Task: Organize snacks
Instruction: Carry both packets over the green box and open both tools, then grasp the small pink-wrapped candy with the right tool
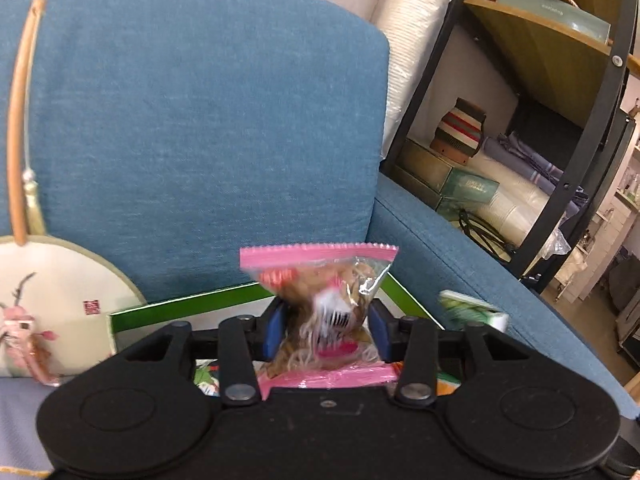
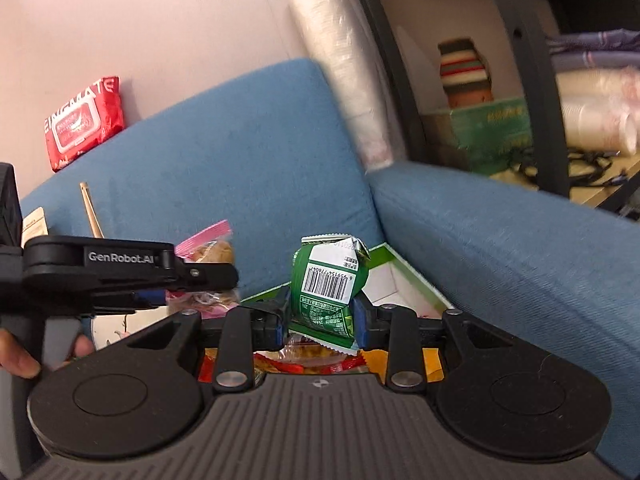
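A clear snack bag with pink sealed edges (image 1: 320, 280) hangs blurred between the blue pads of my left gripper (image 1: 327, 332); the pads stand just off its sides, so the gripper is open. Below it is a green-rimmed white box (image 1: 180, 304) on the blue sofa. My right gripper (image 2: 320, 320) is shut on a green snack packet (image 2: 328, 276) with a barcode label, held upright over the same box (image 2: 416, 276). Several red and orange snack packs (image 2: 304, 364) lie under it. My left gripper (image 2: 224, 280) with its bag (image 2: 216, 252) shows side-on at the left, and the green packet (image 1: 472, 308) shows at the right.
The sofa's blue back cushion (image 1: 200, 120) rises right behind the box, and its armrest (image 2: 500, 240) is on the right. A round fan with a wooden handle (image 1: 52, 288) leans at the left. A black metal shelf (image 1: 580, 140) stands beyond the armrest. A red wipes pack (image 2: 82, 120) sits on the sofa back.
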`<state>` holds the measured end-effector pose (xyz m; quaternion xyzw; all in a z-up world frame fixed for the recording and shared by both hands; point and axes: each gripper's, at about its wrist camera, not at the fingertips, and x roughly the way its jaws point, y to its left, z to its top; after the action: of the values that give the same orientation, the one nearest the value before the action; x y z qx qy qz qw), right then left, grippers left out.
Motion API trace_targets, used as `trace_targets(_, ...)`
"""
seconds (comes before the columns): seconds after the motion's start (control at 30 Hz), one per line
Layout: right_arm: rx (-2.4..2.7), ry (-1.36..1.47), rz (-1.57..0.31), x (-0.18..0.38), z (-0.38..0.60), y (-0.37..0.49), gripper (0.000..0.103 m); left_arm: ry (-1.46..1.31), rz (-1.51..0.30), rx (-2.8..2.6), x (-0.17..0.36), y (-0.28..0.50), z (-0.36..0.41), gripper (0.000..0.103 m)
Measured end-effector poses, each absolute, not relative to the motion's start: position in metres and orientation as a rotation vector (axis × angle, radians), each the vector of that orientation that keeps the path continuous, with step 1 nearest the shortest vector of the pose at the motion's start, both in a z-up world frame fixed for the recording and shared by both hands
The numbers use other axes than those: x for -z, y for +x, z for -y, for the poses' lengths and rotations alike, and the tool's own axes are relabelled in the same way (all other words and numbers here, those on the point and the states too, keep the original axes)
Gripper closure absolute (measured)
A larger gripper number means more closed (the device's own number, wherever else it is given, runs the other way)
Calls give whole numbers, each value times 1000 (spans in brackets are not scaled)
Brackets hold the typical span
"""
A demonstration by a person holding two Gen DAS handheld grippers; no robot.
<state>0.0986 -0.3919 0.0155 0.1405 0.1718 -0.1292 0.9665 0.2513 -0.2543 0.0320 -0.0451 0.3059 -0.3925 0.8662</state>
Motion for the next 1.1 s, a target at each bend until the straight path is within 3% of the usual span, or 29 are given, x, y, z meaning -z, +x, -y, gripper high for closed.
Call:
trace_targets(0.03,286,266,-368,-11,392,103,29,-105,-644,822,-30,252,254,0)
trace_targets(0.07,326,243,-384,-7,391,107,0,-119,-639,796,-29,252,251,0)
trace_targets(0.4,254,209,-300,-19,371,94,0,-154,-588,649,-42,241,198,0)
trace_targets(1.1,-126,101,-398,-23,240,112,0,-163,-645,297,-30,231,45,0)
